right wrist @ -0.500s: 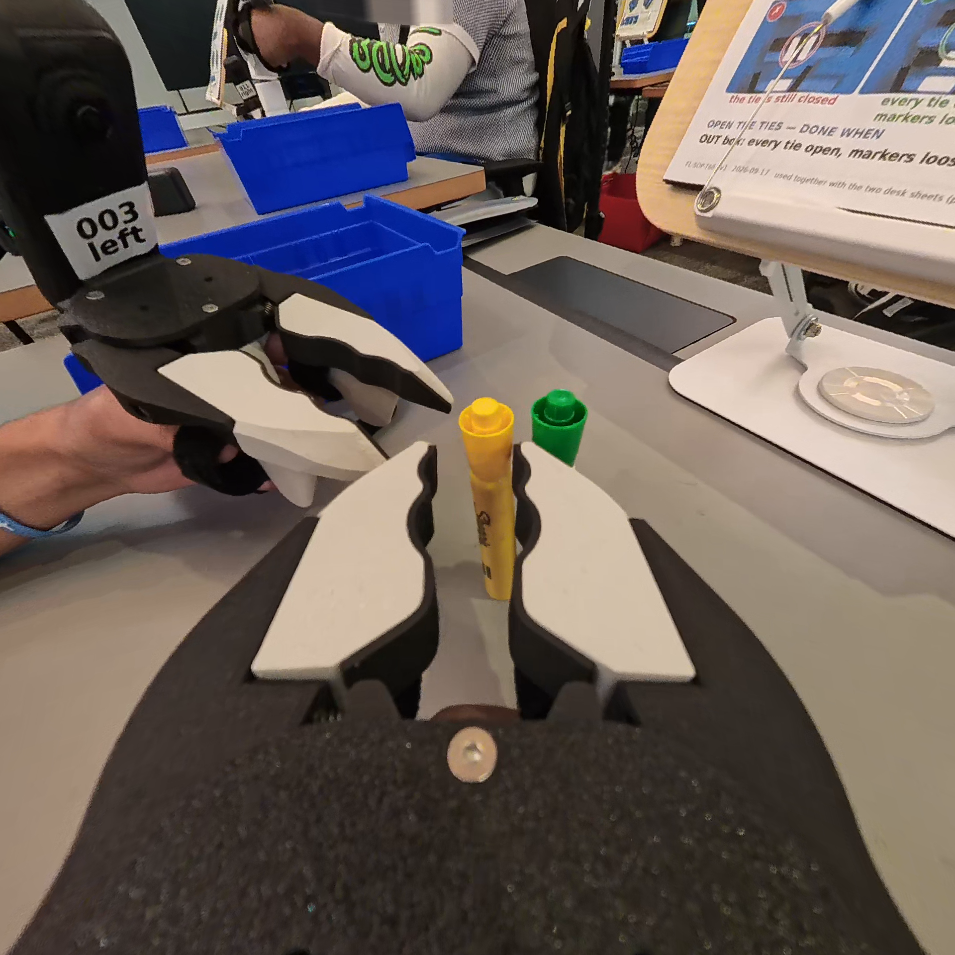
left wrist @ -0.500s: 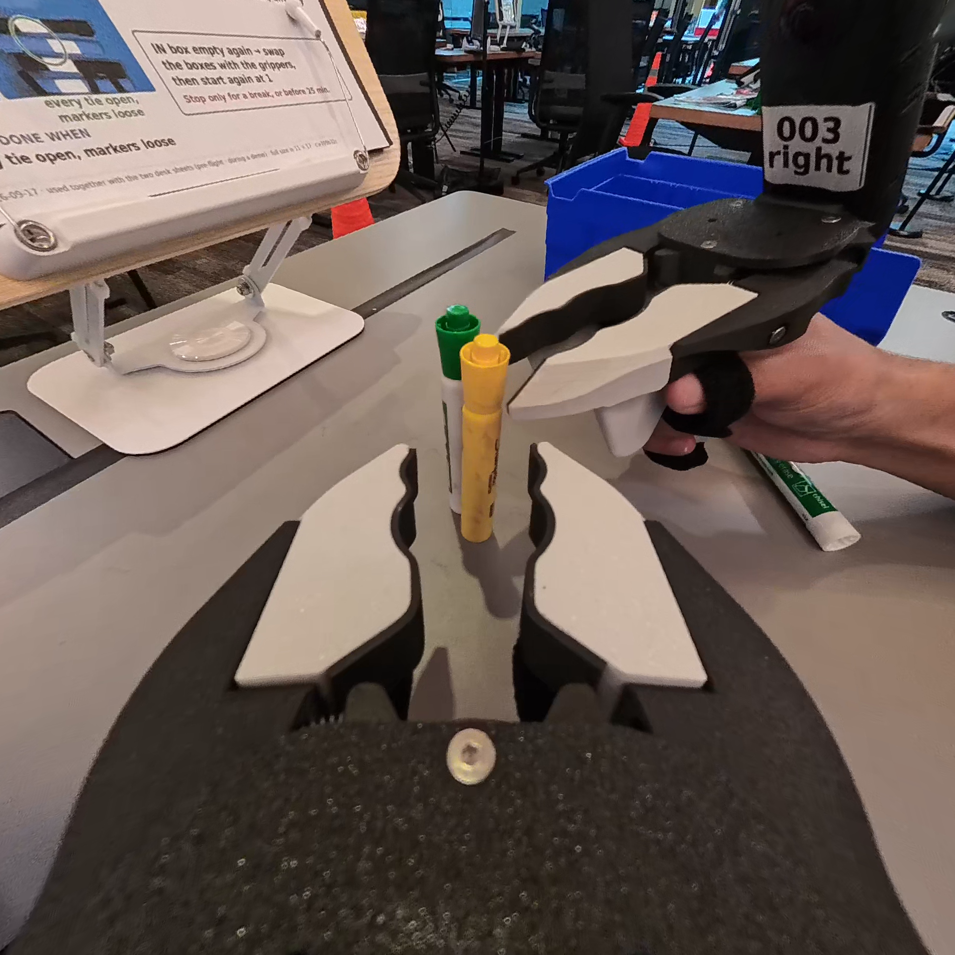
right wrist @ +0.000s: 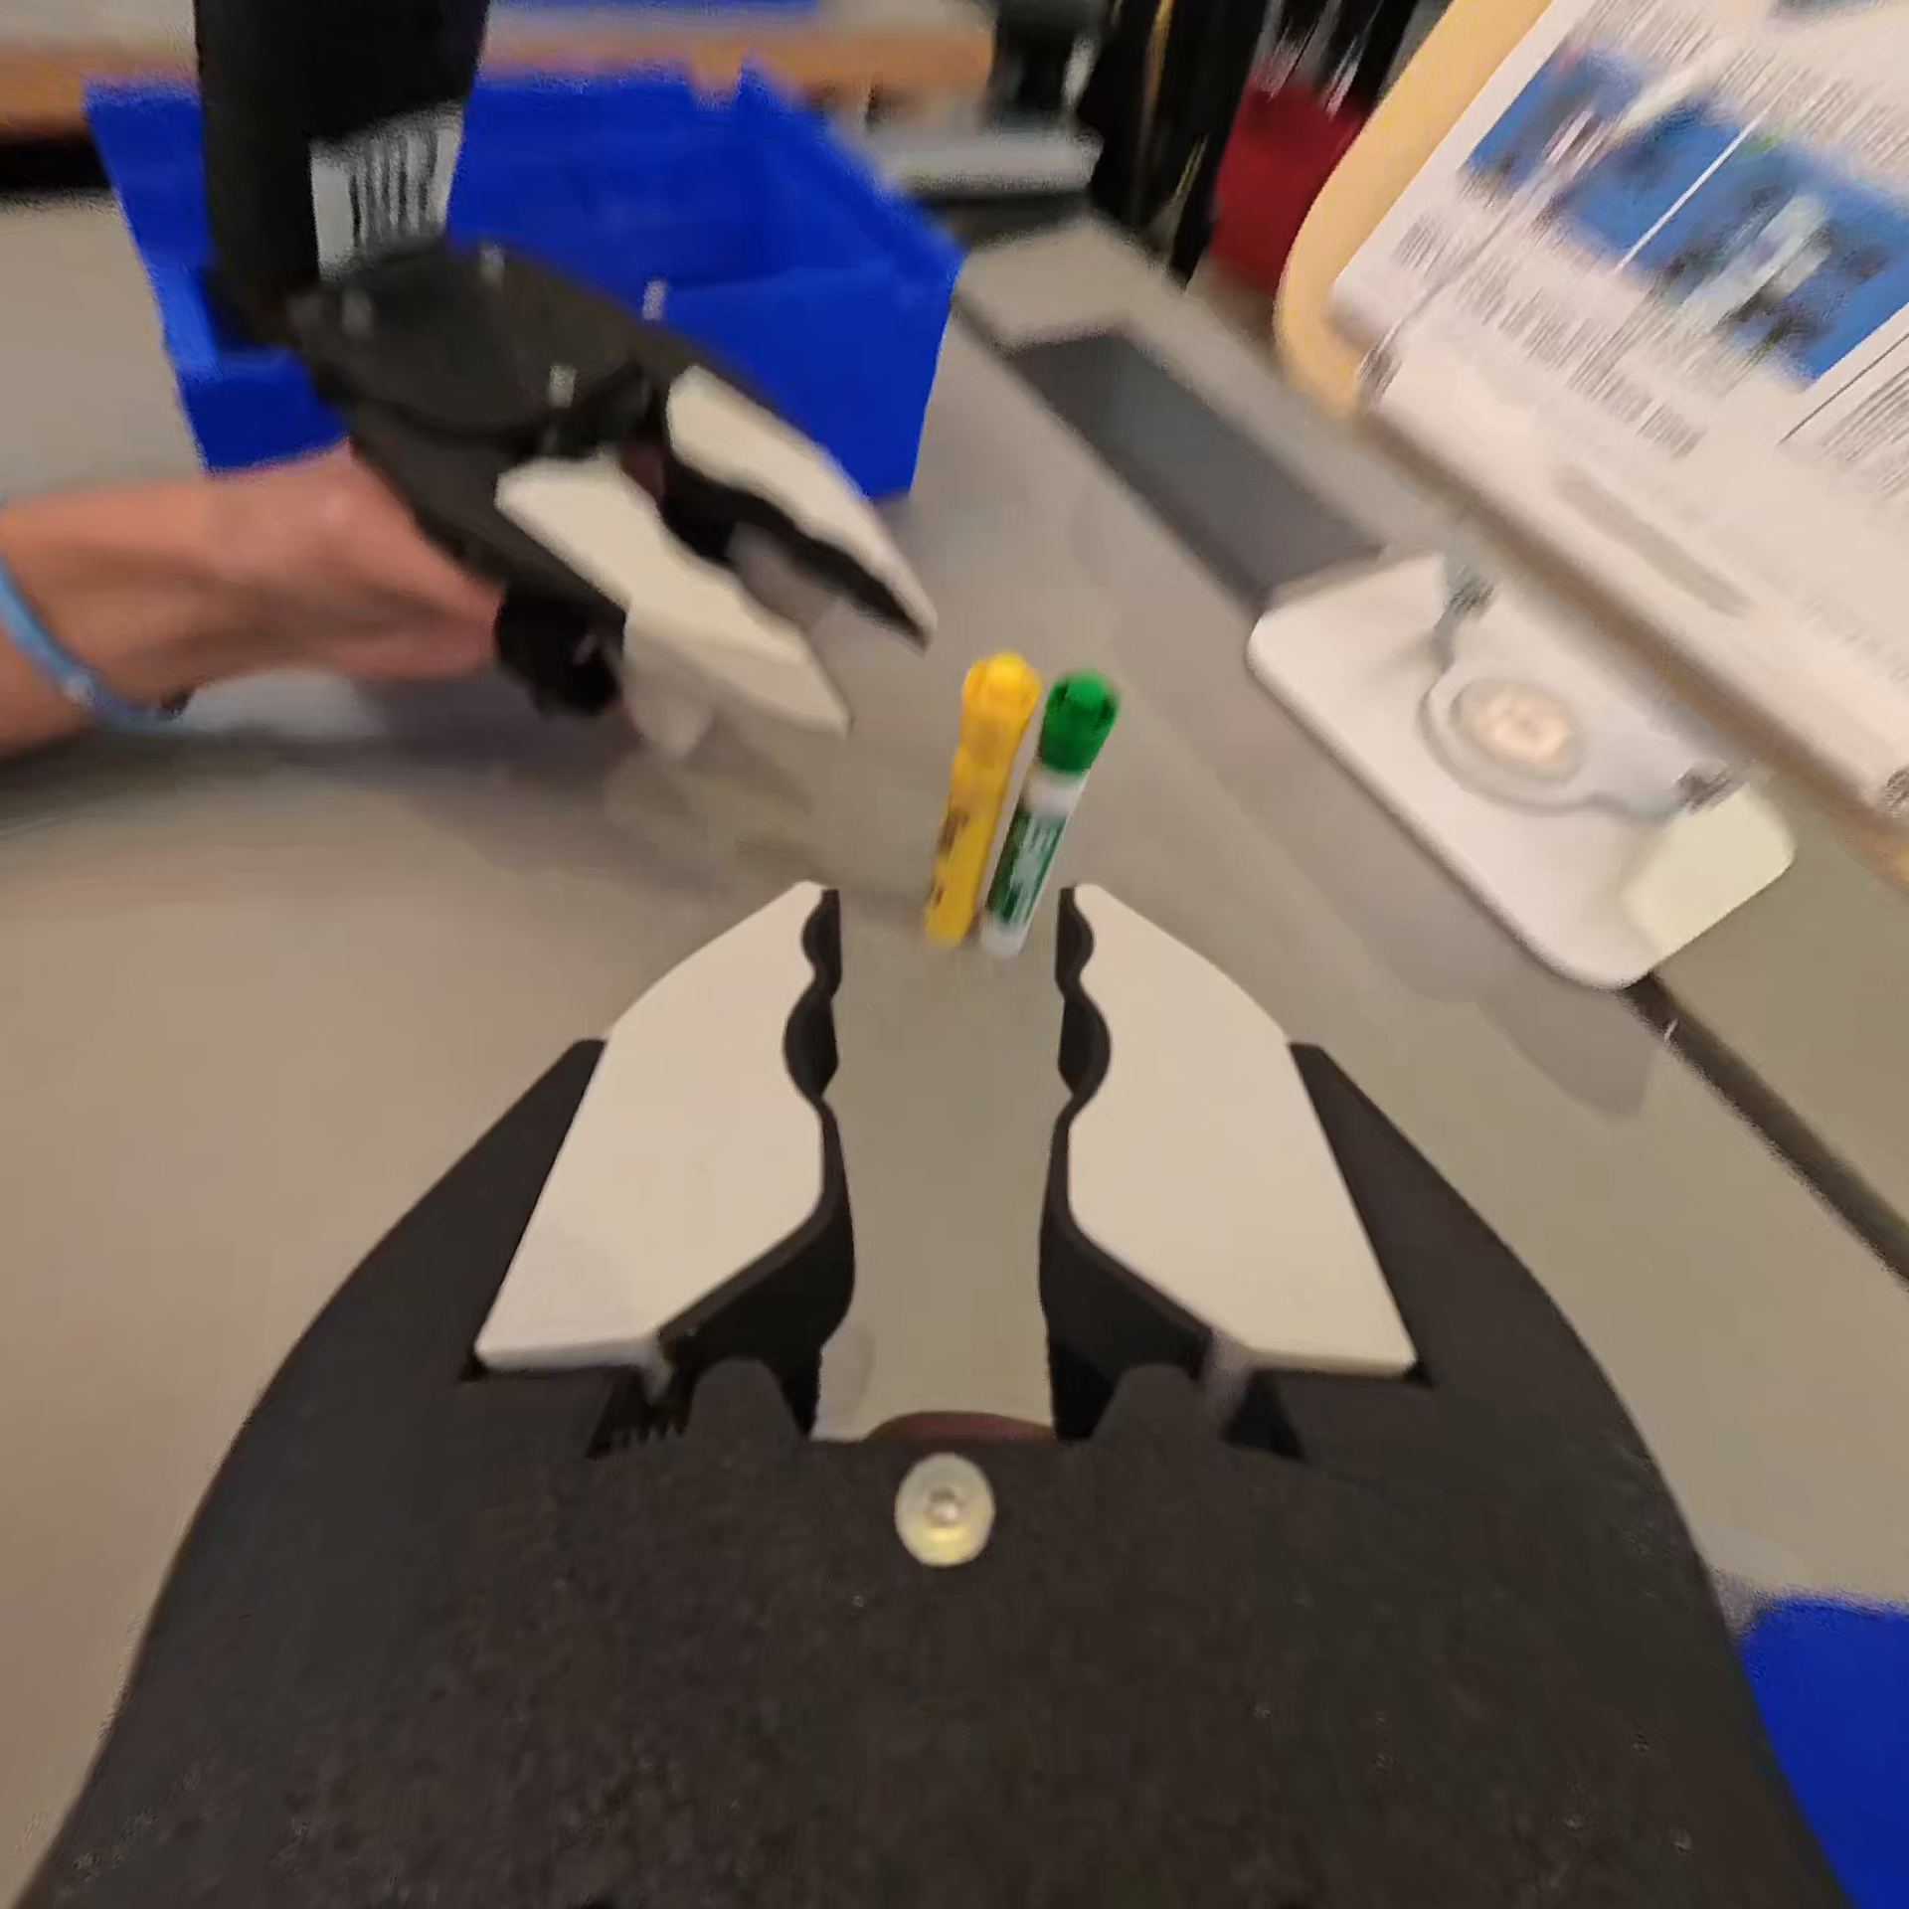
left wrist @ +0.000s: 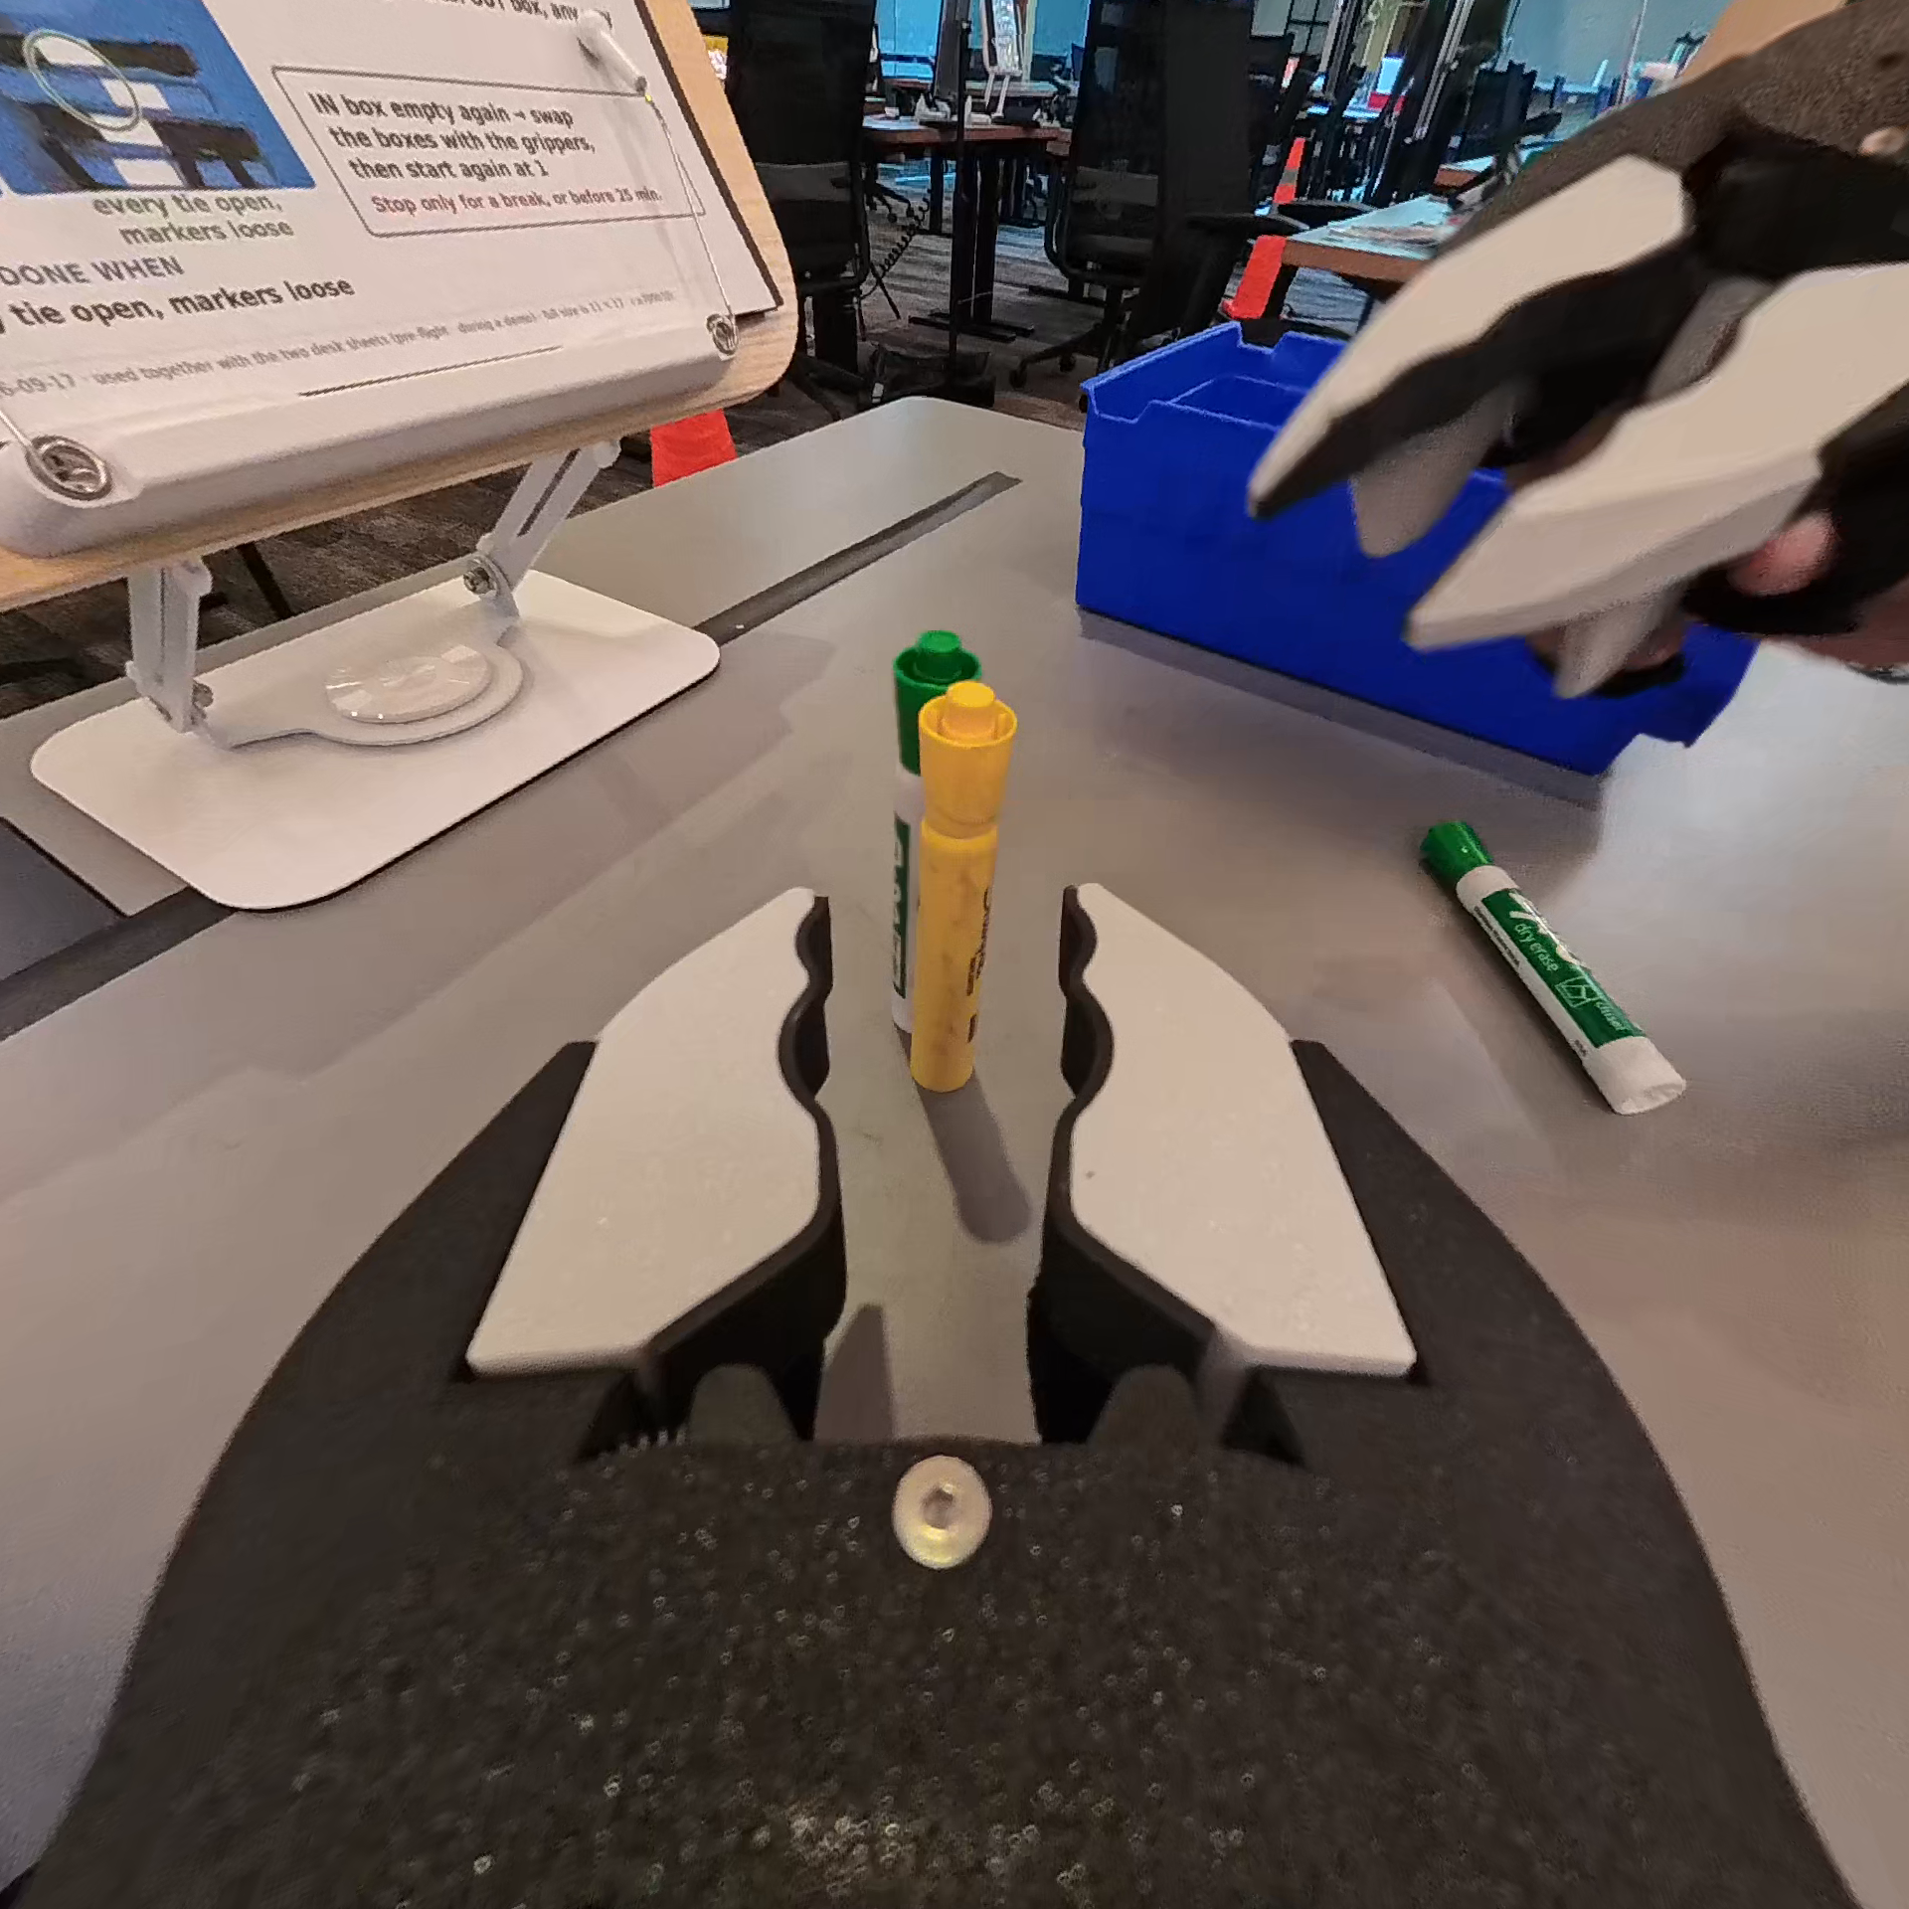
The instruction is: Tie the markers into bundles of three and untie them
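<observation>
Both our grippers, left gripper (left wrist: 942,966) and right gripper (right wrist: 945,961), gape, empty; yellow marker (left wrist: 956,899) and green marker (left wrist: 914,816) stand upright together just ahead, likely staged for bundling.

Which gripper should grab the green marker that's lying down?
Probably the right gripper. It is open, empty and on the same side as the lying green marker. The left gripper is open around the standing yellow marker and green marker.

Left claw (left wrist: 942,930) is level with its fingers parted, gripping nothing; right claw (right wrist: 945,930) likewise gapes, held higher.
</observation>
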{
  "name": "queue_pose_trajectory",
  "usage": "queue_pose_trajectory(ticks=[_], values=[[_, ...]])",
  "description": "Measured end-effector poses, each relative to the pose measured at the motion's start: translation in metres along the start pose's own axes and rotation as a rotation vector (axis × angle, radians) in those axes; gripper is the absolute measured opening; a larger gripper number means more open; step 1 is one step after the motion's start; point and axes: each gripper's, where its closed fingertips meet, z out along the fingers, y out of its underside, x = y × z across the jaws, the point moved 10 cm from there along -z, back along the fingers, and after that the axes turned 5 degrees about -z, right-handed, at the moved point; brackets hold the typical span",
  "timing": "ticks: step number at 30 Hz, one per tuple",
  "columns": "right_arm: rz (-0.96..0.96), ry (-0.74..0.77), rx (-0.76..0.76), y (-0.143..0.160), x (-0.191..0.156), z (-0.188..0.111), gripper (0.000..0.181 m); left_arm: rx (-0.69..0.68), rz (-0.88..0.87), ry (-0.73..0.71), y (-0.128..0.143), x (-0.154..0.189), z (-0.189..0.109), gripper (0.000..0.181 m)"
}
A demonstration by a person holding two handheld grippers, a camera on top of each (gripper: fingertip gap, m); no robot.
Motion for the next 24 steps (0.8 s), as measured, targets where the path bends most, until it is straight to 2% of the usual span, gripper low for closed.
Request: queue_pose_trajectory(ticks=[2, 5, 8, 11, 15, 18, 21, 24], values=[[-0.009, -0.043, -0.165, 0.014, -0.007, -0.015, 0.041, 0.005, 0.005, 0.003, -0.001, 0.002, -0.001, 0.041], [0.033, 0.006, -0.293, 0.045, -0.022, -0.035, 0.047, 0.014, 0.014, 0.007, -0.004, 0.005, -0.002, 0.041], [0.139, 0.074, -0.294, 0.069, -0.038, -0.049, 0.05, 0.016, 0.017, 0.007, -0.004, 0.006, -0.003, 0.041], [0.149, 0.173, -0.325, 0.082, -0.045, -0.059, 0.052, 0.013, 0.013, 0.009, -0.004, 0.006, -0.002, 0.041], [0.235, 0.21, -0.387, 0.105, -0.056, -0.067, 0.061, 0.002, 0.008, 0.003, -0.002, 0.003, -0.001, 0.041], [0.311, 0.229, -0.384, 0.117, -0.058, -0.065, 0.078, 0.005, 0.001, 0.006, -0.002, 0.003, -0.002, 0.041], [0.399, 0.138, -0.317, 0.117, -0.064, -0.059, 0.1, 0.003, 0.01, 0.012, -0.003, 0.005, -0.001, 0.041], [0.362, 0.133, -0.322, 0.118, -0.071, -0.052, 0.126, -0.007, 0.013, 0.015, -0.002, 0.005, 0.0, 0.042]])
